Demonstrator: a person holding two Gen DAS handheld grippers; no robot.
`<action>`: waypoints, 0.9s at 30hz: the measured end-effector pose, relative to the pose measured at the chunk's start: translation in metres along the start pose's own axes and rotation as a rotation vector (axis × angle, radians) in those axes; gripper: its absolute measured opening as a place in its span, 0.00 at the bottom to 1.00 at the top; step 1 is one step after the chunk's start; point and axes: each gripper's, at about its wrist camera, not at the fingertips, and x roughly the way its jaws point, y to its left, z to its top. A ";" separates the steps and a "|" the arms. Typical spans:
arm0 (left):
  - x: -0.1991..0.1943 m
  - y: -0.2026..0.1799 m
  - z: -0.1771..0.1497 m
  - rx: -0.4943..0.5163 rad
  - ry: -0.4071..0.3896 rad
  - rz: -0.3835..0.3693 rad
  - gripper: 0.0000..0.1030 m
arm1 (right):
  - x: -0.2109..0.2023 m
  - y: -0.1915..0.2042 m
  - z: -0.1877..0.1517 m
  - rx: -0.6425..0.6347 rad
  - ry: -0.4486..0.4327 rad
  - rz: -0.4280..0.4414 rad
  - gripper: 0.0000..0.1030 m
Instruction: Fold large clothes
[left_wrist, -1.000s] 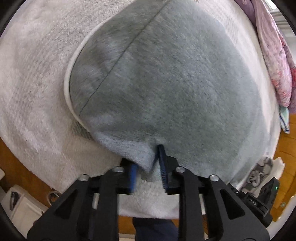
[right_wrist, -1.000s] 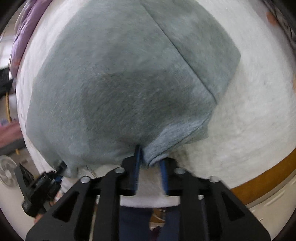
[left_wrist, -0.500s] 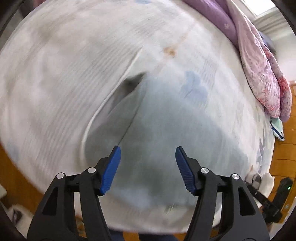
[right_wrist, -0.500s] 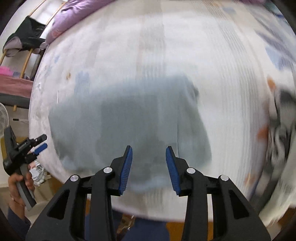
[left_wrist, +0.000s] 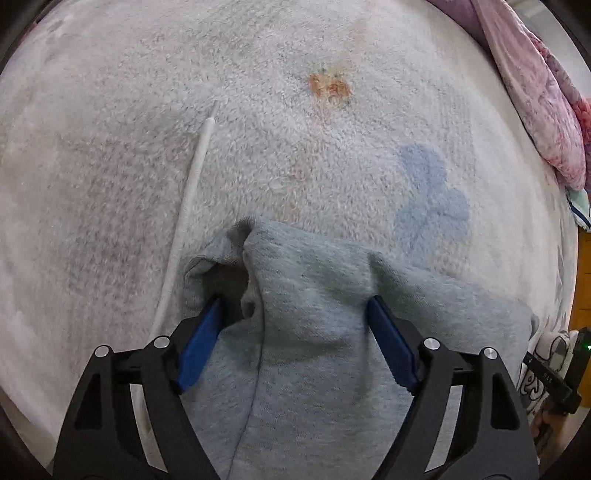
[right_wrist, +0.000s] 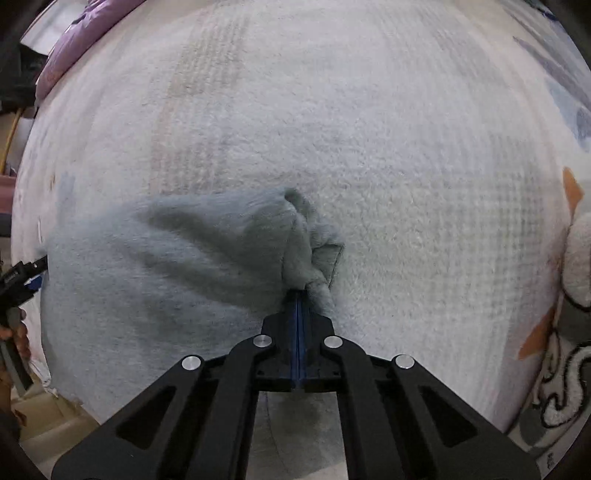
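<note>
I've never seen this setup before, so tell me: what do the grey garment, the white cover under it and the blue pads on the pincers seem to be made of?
Grey garment: soft knit, likely cotton jersey or fleece; matte, fine nap, stitched seam.
White cover: plush, towel-like pile; fuzzy looped texture.
Blue pads: probably rubber or plastic; smooth and matte, on black arms that look like plastic.

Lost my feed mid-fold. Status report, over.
Right gripper shut on grey garment corner. Left gripper opening, astride the cloth, pads off it. White cord alongside; nothing blocking.

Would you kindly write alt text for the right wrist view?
The right hand-held gripper is shut on a bunched corner of a grey garment lying on a white fleecy blanket. The left hand-held gripper shows at the left edge.
</note>
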 end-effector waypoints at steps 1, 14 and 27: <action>-0.007 0.001 0.000 0.004 -0.013 0.010 0.77 | -0.009 0.005 -0.004 -0.009 -0.012 -0.015 0.00; -0.031 0.020 -0.126 -0.057 0.040 -0.043 0.75 | 0.024 0.052 -0.118 0.076 0.095 0.061 0.00; -0.062 0.073 -0.123 -0.210 -0.016 -0.213 0.75 | -0.048 0.148 -0.039 -0.006 -0.084 0.154 0.02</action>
